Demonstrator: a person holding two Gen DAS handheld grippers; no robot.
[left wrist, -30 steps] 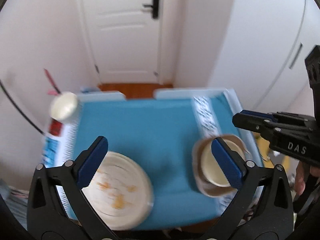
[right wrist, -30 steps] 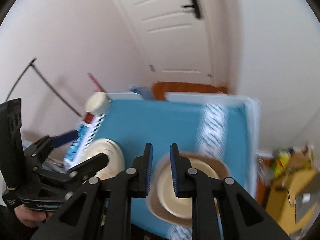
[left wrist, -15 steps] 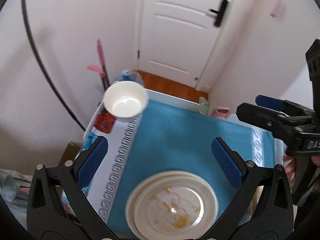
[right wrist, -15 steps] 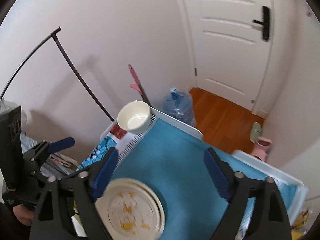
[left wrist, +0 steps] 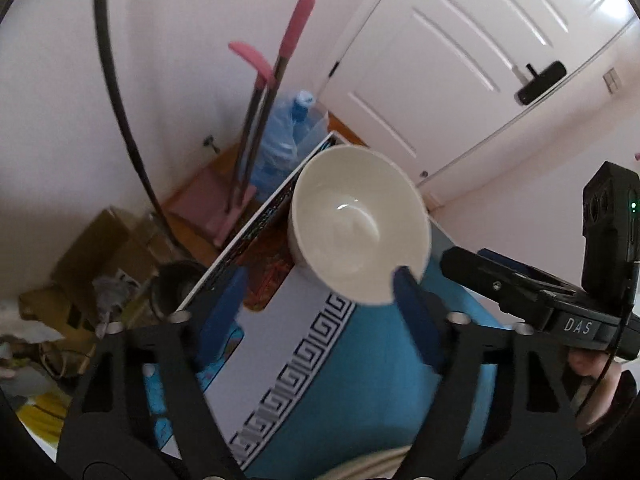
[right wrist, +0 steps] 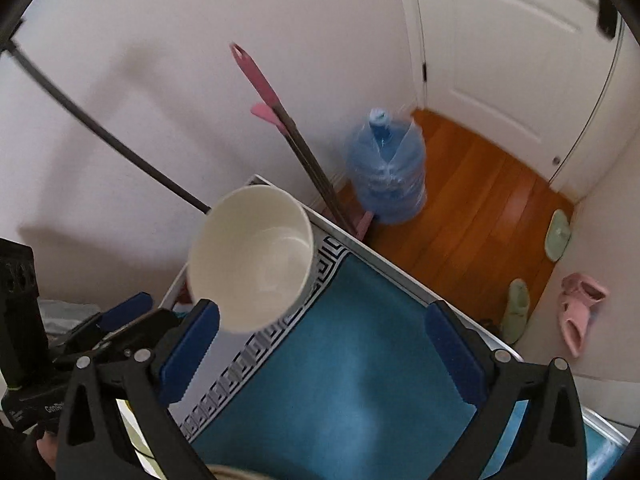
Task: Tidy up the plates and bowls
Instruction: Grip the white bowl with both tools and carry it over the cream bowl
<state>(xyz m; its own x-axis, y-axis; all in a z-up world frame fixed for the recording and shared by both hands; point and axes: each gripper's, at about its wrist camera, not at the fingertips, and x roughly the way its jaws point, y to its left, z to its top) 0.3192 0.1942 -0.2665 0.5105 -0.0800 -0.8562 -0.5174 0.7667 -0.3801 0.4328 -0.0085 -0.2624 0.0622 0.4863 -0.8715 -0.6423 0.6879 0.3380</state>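
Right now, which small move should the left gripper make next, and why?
Probably ease the left gripper forward so its open fingers straddle the bowl's rim. The bowl sits empty and ungripped at the cloth's corner, just ahead of the fingertips; the right gripper is open too, off to the side.

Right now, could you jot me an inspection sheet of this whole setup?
Surface: table under a blue cloth with key-pattern border.
Job's things: white bowl at the table's corner, empty; plate rim at the near edge.
Clutter: boxes and papers on the floor.
Grippers: left claw open; right claw open, both empty.
Cables: black cord along the wall.
Surroundings: water jug, pink-handled mop, slippers, white door.
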